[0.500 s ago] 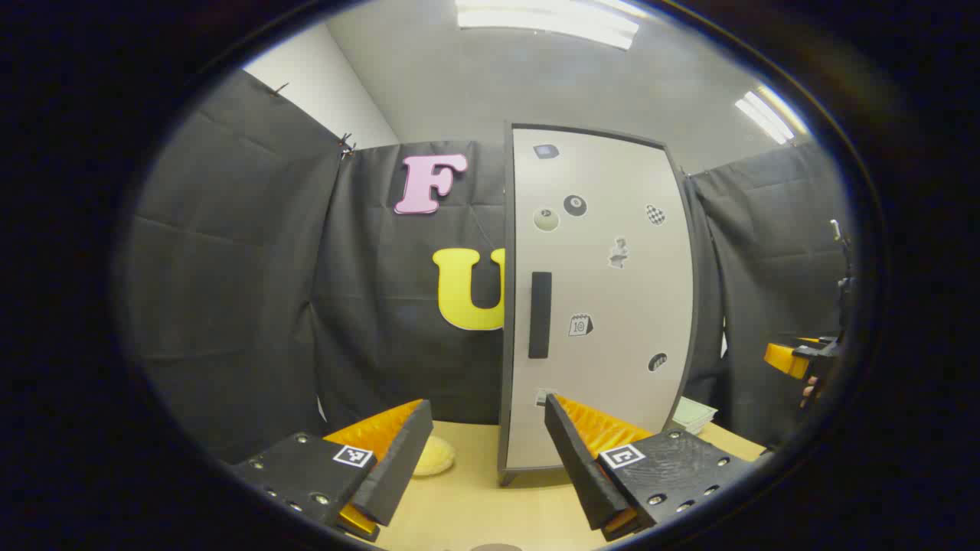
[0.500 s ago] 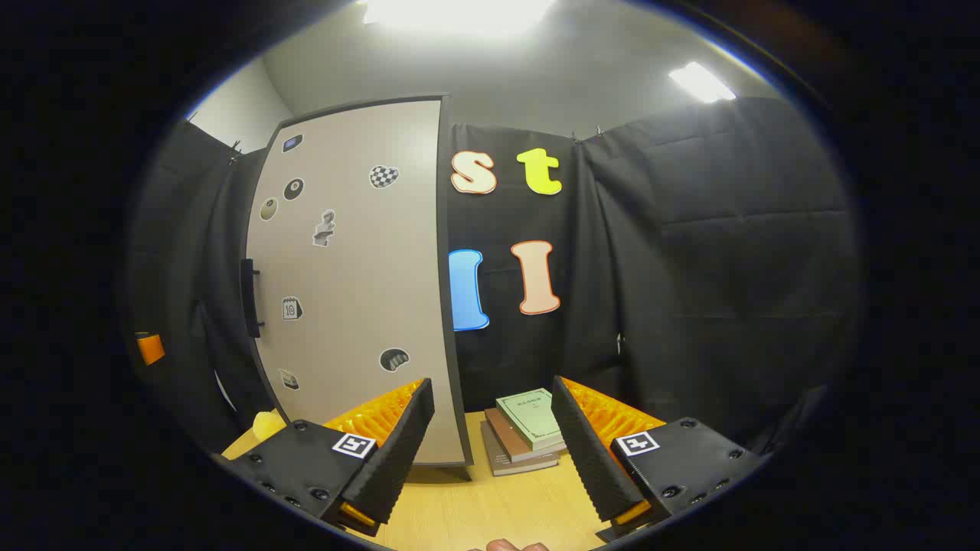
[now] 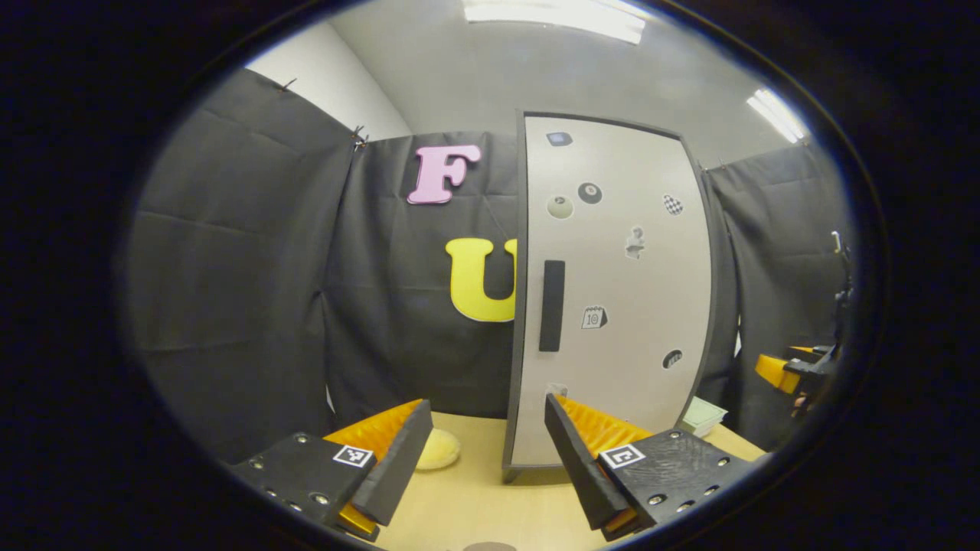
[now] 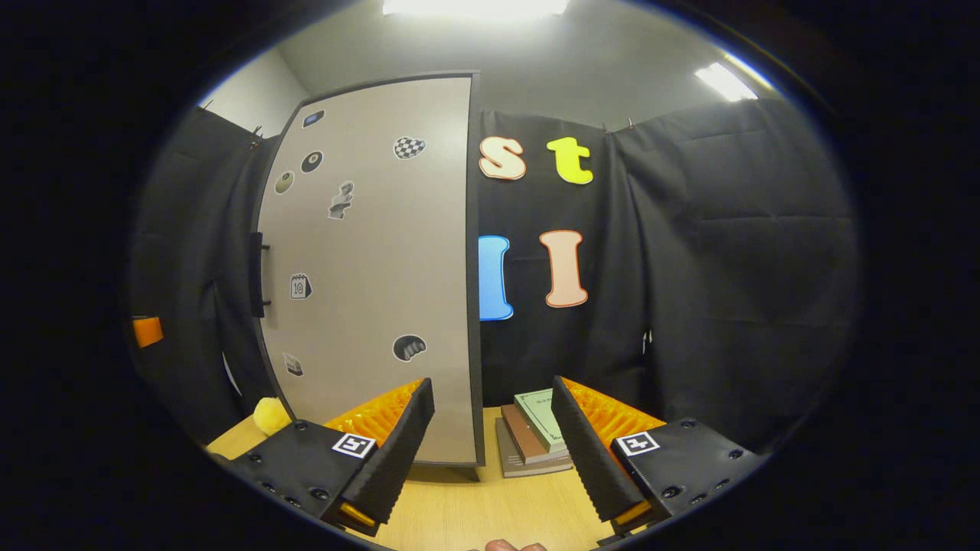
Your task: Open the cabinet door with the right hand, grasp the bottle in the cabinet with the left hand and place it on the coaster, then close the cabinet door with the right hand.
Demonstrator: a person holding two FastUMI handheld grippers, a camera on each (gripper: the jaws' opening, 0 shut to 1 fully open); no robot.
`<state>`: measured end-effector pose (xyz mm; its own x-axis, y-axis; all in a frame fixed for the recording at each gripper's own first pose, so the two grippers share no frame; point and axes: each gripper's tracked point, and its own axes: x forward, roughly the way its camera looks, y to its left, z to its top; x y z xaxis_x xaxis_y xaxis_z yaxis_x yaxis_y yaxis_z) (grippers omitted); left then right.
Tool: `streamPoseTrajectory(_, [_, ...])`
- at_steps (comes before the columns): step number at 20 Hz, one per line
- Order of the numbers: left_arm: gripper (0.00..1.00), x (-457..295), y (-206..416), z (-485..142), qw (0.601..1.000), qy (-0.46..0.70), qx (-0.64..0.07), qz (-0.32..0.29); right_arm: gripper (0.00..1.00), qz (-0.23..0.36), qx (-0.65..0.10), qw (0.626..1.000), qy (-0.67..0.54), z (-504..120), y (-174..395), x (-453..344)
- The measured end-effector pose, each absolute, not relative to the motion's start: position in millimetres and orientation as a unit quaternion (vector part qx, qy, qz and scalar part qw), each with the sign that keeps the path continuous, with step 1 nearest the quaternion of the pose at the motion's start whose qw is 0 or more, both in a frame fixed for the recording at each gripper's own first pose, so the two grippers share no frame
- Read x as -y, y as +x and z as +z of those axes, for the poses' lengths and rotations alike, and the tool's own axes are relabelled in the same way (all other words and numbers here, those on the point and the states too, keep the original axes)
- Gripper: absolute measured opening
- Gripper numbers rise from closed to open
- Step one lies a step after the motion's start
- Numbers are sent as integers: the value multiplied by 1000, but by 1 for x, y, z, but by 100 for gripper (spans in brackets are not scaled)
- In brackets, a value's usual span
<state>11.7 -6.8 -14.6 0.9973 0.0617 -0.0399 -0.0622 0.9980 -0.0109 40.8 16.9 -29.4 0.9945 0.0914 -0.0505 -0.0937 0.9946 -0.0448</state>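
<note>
The cabinet door [image 3: 612, 291] is closed; its dark vertical handle [image 3: 551, 305] sits near the left edge of the door in the left gripper view and at the far left edge [image 4: 256, 274] in the right gripper view. The bottle is presumably behind the door and cannot be seen. No step of the task appears complete: opening the door, lifting out the bottle, placing it on the coaster and closing the door all remain.

The cabinet [image 4: 367, 268] stands upright on the desk [image 4: 475, 513]. A pale yellow round item [image 3: 438, 449] lies on the desk just left of the cabinet base (possibly the coaster; this cannot be confirmed). A stack of books [image 4: 536, 432] lies to the right of the cabinet.

Right tongs [image 4: 490, 451]: released, jaws spread, grasping nothing. They point at the right edge of the door, well apart from the handle, which lies far to their left. They also appear at the right margin [image 3: 796, 367] of the left gripper view.

Left tongs [image 3: 482, 459]: released, jaws spread, empty. They hang over the desk facing the lower left part of the door, apart from it, with the handle above and slightly right of the gap.

Judgement: the step in hand is the right tongs' approach to the handle.
</note>
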Motion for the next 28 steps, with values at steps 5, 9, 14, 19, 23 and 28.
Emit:
streamPoseTrajectory(5, [92, 13, 12, -21, 999, 4, -27, 47, 98, 77, -43, 996, -27, -49, 53, -28])
streamPoseTrajectory(9, [89, 11, 5, -26, 998, 31, -33, 45, 98, 89, -48, 995, -21, -45, 55, -43])
streamPoseTrajectory(14, [91, -2, 2, -34, 999, 2, -37, 36, 98, 103, -39, 994, -19, -15, 56, -72])
streamPoseTrajectory(19, [89, -39, -11, -43, 999, 5, -33, 35, 98, 144, -36, 989, -18, 28, 64, -132])
streamPoseTrajectory(23, [91, -73, -29, -64, 997, -26, -46, 59, 98, 172, -29, 984, -29, 64, 77, -188])
streamPoseTrajectory(28, [92, -115, -59, -85, 991, -41, -64, 108, 98, 211, -20, 976, -43, 93, 86, -260])
